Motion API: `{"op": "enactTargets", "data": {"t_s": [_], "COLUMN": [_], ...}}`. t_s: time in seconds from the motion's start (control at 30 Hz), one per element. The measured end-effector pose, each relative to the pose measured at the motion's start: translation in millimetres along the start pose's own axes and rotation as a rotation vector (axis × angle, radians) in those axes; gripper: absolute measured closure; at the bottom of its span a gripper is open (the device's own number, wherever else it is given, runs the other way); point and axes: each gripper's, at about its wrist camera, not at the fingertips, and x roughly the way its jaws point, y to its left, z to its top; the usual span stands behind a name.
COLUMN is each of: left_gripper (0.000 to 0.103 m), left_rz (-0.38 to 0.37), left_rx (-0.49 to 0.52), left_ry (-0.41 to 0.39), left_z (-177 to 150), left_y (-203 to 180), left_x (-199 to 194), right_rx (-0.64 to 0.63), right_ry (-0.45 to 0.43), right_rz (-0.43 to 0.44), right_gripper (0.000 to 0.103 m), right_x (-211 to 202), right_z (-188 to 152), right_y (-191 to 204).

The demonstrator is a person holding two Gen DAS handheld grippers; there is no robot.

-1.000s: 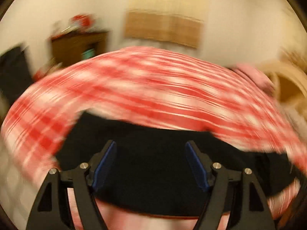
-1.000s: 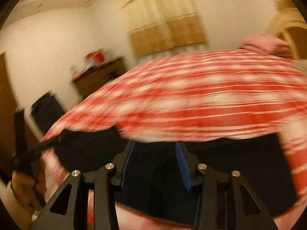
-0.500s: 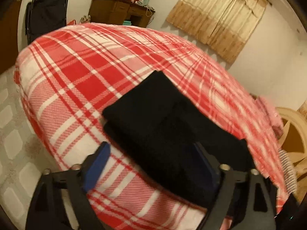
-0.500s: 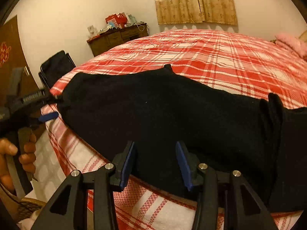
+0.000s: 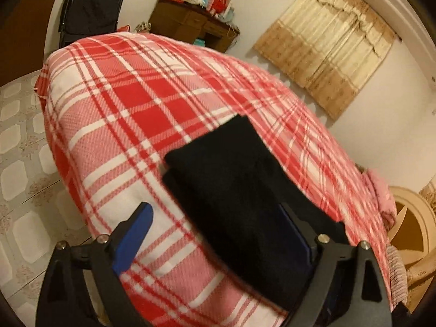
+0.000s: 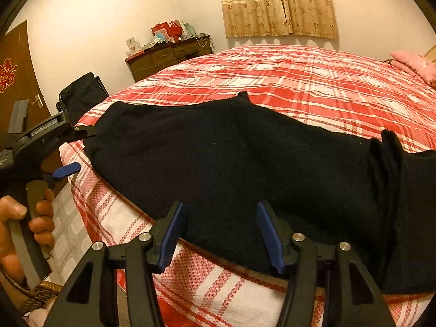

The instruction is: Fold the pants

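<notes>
Black pants (image 6: 245, 158) lie flat across the near edge of a red-and-white plaid bed (image 6: 313, 81), with a folded bunch at the right end. In the left wrist view the pants (image 5: 231, 179) run away from the lens. My left gripper (image 5: 215, 229) is open, its jaws straddling the pants' near end without gripping. It also shows in the right wrist view (image 6: 70, 150), open at the pants' left end. My right gripper (image 6: 220, 231) is open and empty over the pants' near edge.
A wooden dresser (image 6: 169, 54) with clutter stands against the far wall beside a black chair (image 6: 81, 95). A curtain (image 6: 278, 2) hangs behind the bed. A pink pillow (image 6: 414, 62) lies at far right. Tiled floor (image 5: 19, 141) is left of the bed.
Both views were blurred and low over the bed a second ago. Both grippers have since risen and pulled back, and the pants now lie still on the bed. Both stay open.
</notes>
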Motion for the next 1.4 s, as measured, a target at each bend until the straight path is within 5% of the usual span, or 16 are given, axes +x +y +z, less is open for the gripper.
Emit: {"op": "enactTargets", "data": {"t_s": [0.13,0.43,0.5,0.53,0.57,0.67,0.87,1.07,1.4], "left_gripper": [0.023,0.027,0.046,0.079,0.086,0.087,0.087,0.087,0.087], "left_rz": [-0.106,-0.071,-0.061,-0.062,-0.095,-0.149,-0.171,-0.332,-0.675], "left_rx": [-0.015,-0.050,-0.038,-0.031,-0.039,-0.071,0.114,0.330,0.734], "left_ry": [0.019,-0.009,-0.015,-0.004,0.041,0.050,0.003,0.011,0.187], "left_z": [4.1,-0.9,2.8,5.0,6.9,8.0,17.4,3.4,-133.6], "left_y": [-5.5,-2.7,-6.5,-9.4,-7.2,-1.5,-42.0,-119.2,-269.1], "left_x": [6.6,8.9,13.6,18.1,25.1,24.9,-0.3,-23.6,-35.9], "right_rx": [0.001,0.011,0.013,0.013,0.013,0.025,0.035,0.286,0.531], "right_ry": [-0.004,-0.008,-0.011,-0.012,-0.015,-0.072,-0.238,-0.229,-0.298], "right_rz": [0.002,0.015,0.015,0.015,0.015,0.009,-0.062,-0.074,-0.162], "right_gripper": [0.045,0.045,0.045,0.045,0.045,0.045,0.045,0.045,0.045], "right_x": [-0.3,-1.7,-2.1,-2.4,-3.6,-19.1,-78.5,-130.8,-197.4], "right_z": [-1.3,-1.7,-1.1,-1.2,-1.0,0.5,16.1,19.8,-17.5], "right_y": [0.9,-0.6,-0.5,-0.1,0.3,-0.2,-16.1,-114.0,-217.8]}}
